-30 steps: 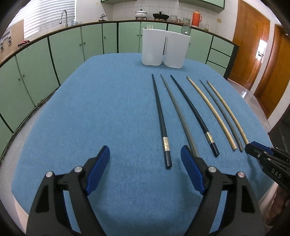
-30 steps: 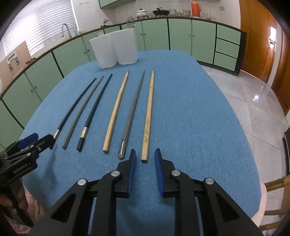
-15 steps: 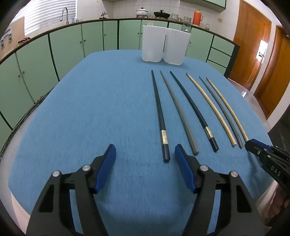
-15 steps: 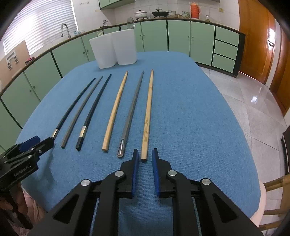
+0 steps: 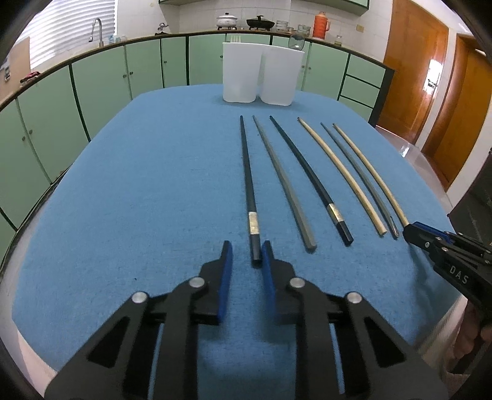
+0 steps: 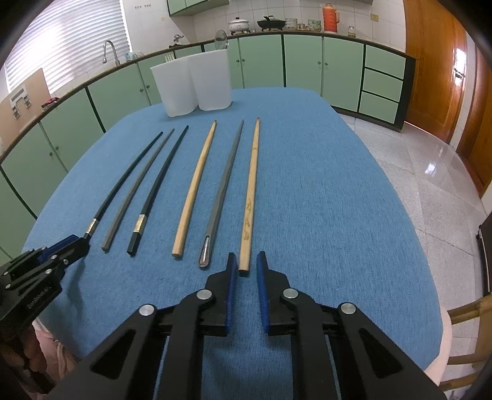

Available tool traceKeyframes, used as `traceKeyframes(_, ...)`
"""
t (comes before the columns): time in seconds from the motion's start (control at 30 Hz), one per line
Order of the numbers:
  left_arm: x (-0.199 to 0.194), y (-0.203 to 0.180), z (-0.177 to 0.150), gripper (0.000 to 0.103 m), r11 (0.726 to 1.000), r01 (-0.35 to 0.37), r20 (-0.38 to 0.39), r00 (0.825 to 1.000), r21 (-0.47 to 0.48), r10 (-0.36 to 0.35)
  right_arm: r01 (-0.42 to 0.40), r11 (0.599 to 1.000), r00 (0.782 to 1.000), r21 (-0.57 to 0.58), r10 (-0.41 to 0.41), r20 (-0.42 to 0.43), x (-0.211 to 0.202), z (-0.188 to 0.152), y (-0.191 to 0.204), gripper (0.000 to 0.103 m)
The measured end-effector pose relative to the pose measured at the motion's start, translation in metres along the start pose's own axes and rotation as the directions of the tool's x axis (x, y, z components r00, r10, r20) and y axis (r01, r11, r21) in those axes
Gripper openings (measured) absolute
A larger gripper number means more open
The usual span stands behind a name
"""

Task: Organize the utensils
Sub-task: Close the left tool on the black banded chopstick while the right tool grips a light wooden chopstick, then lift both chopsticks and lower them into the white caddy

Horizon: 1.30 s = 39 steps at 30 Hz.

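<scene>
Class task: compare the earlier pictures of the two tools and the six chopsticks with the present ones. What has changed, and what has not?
The left tool has narrowed from wide open and is closing around the butt of the leftmost black chopstick. The right tool narrowed slightly at the rightmost wooden chopstick. All six chopsticks and the two white containers lie unmoved; nothing is lifted.

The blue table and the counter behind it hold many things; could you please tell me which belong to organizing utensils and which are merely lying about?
Job: six chopsticks, two white holders.
Lying about: pots, orange flask, faucet.
</scene>
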<state>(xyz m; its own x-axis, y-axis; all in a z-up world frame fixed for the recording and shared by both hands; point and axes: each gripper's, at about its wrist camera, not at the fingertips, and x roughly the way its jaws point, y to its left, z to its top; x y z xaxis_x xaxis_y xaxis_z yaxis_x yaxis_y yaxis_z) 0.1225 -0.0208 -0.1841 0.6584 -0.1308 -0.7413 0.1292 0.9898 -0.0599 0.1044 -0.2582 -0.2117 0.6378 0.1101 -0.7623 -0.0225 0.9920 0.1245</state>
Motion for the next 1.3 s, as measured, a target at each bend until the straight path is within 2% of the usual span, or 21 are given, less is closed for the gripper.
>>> traceKeyframes(0.2, 0.001, -0.003, -0.001, 0.017, 1.000, -0.016, 0.000, 1.000, 0.010, 0.016, 0.009, 1.000, 1.000, 0.004, -0.009, 0.012, 0.001, -0.001, 0.001, 0.011)
traceKeyframes(0.27, 0.000, -0.003, -0.001, 0.016, 1.000, -0.015, 0.001, 1.000, 0.009, 0.015, 0.011, 1.000, 1.000, 0.006, -0.011, 0.015, 0.001, -0.001, 0.000, 0.007)
traceKeyframes(0.3, 0.000, -0.003, -0.001, 0.015, 1.000, -0.013, 0.001, 1.000, 0.008, 0.013, 0.009, 1.000, 1.000, 0.008, -0.009, 0.015, 0.001, -0.001, 0.000, 0.007)
traceKeyframes(0.37, -0.001, -0.004, -0.001, 0.006, 1.000, -0.005, -0.001, 1.000, 0.011, 0.005, 0.008, 1.000, 1.000, 0.008, -0.008, 0.014, 0.002, -0.001, -0.001, 0.007)
traceKeyframes(0.57, -0.004, -0.002, 0.003, 0.006, 1.000, -0.002, 0.003, 1.000, 0.004, 0.002, 0.006, 1.000, 1.000, 0.019, -0.007, 0.018, -0.001, 0.001, -0.004, 0.007)
traceKeyframes(0.7, -0.014, -0.005, 0.009, 0.006, 0.999, -0.024, 0.043, 0.999, 0.035, 0.023, 0.007, 1.000, 0.999, 0.010, -0.007, 0.054, -0.014, 0.009, -0.005, 0.007)
traceKeyframes(0.9, -0.040, -0.007, 0.029, 0.006, 0.996, -0.056, 0.143, 0.989, 0.065, 0.046, 0.000, 1.000, 0.992, 0.005, 0.000, 0.127, -0.039, 0.032, -0.010, 0.007)
traceKeyframes(1.1, -0.069, -0.006, 0.063, 0.006, 0.997, -0.059, 0.252, 0.967, 0.052, 0.044, -0.012, 1.000, 0.975, -0.001, 0.012, 0.221, -0.068, 0.061, -0.014, 0.007)
traceKeyframes(1.3, -0.091, -0.005, 0.104, 0.006, 0.998, -0.045, 0.341, 0.940, 0.049, 0.025, -0.044, 0.999, 0.959, 0.006, 0.040, 0.279, -0.089, 0.091, -0.020, 0.007)
